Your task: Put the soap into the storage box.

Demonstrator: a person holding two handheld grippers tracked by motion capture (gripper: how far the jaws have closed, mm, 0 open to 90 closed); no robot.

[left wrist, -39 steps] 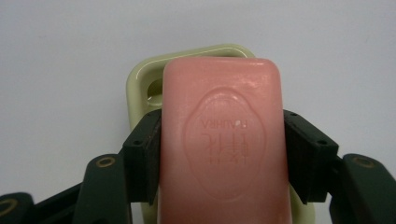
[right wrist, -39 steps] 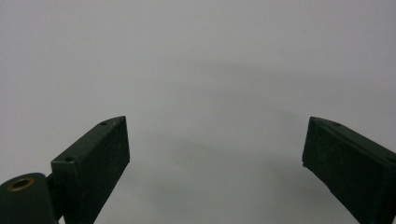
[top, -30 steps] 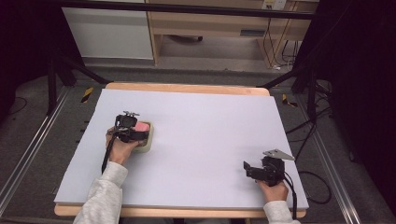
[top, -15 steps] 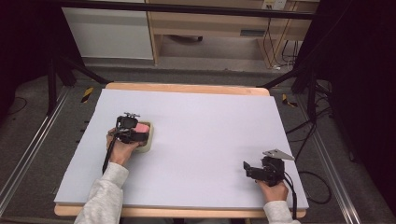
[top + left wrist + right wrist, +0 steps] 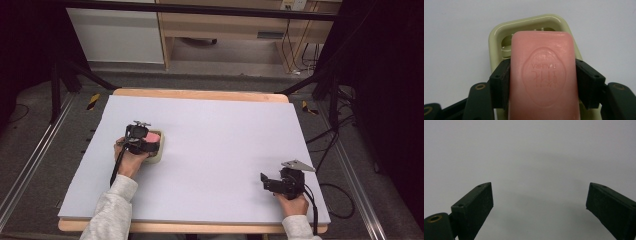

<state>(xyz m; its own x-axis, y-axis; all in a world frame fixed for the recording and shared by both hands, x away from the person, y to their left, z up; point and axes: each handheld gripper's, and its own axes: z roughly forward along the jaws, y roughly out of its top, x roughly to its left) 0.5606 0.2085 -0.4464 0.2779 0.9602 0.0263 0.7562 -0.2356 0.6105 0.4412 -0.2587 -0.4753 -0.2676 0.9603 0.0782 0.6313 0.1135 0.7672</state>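
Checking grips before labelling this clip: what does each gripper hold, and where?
Left gripper clamps the pink soap bar by its long sides, over the soap dish. Right gripper holds nothing.

table (image 5: 210, 150): covered by a pale lilac sheet, wooden edge seen at far and near sides | cabinet (image 5: 115, 35): white, set behind the table on the floor | wooden shelf unit (image 5: 225, 30): placed beside it | cables (image 5: 295, 55): hung at right, trailed over grey floor (image 5: 30, 150)

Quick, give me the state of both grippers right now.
Left gripper: shut on the pink soap bar, over the pale green soap dish.
Right gripper: open, nothing between its jaws, over the white table.
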